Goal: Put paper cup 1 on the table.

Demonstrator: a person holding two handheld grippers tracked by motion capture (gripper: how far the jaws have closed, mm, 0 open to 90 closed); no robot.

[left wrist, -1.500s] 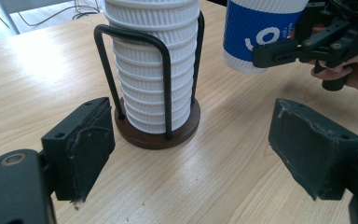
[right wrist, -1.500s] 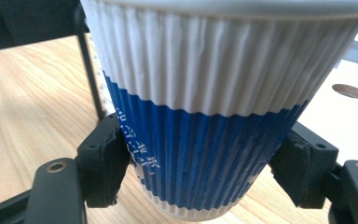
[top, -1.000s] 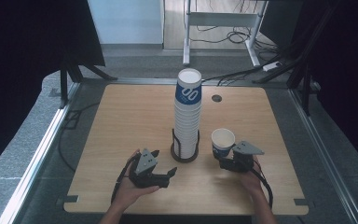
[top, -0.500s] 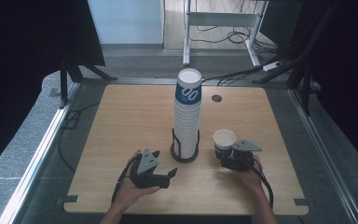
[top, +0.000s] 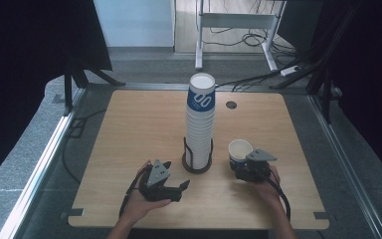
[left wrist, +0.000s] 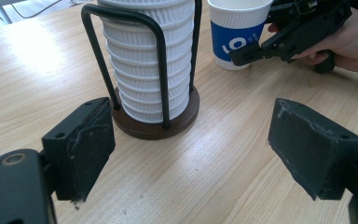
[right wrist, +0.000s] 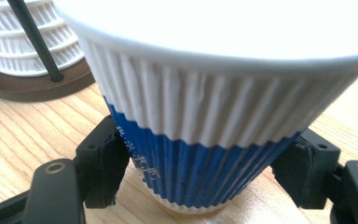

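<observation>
The cup (top: 239,151) stands upright on the table (top: 129,129), right of centre in the high view, apart from the stack (top: 200,119) in its wire holder (top: 197,158) at mid-frame. The right gripper (right wrist: 200,172) has its jaws against the cup's blue lower band on both sides, pinching it; in the right gripper view the cup's base appears to rest on the wood, though a slight lift cannot be ruled out. The left gripper (left wrist: 191,149) lies at lower centre-left of the high view, jaws spread wide and holding nothing, aimed at the holder's base.

Assessment: one cup is separated from the stack and under grip. Whether it is bound for the stack or for a place on the table cannot be determined. The transfer itself is outstanding; the left gripper has no part in hand.
</observation>
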